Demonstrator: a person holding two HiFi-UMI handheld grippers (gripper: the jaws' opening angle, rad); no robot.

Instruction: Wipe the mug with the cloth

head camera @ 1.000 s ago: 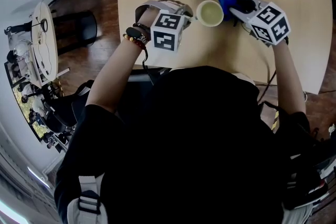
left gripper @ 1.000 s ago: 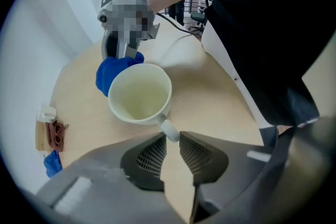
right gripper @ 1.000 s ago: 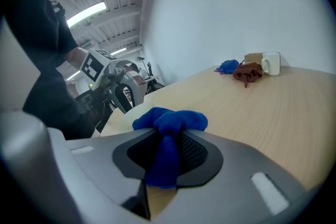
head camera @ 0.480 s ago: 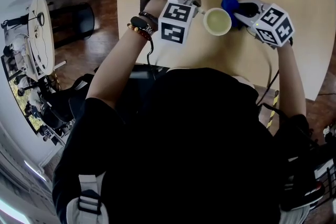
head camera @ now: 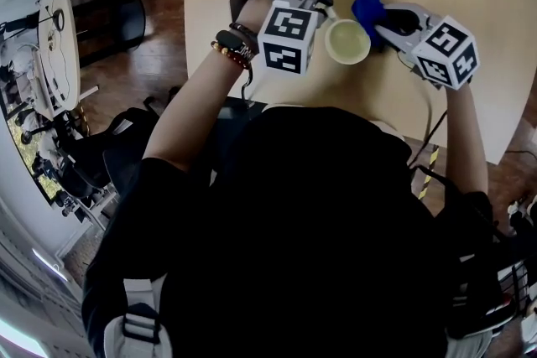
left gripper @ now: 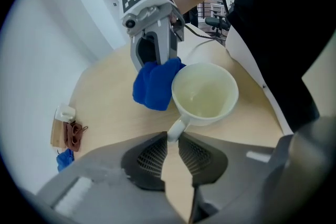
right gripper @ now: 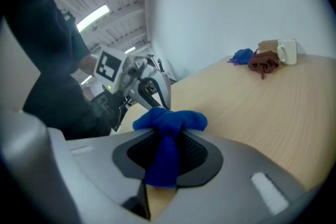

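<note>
Left gripper view: one pale cream mug, glossy, empty, upright by bench near edge, handle clamped in left hand-held gripper. One blue cloth, bunched, pinched in right hand-held gripper, touching mug's outer wall.

L grey two-jaw gripper points steeply down, jaws pinching handle of pale ceramic mug. R grey two-jaw gripper tilts shallower, jaws clamped on bunched blue cloth. Both arms extended, grippers near together.
</note>
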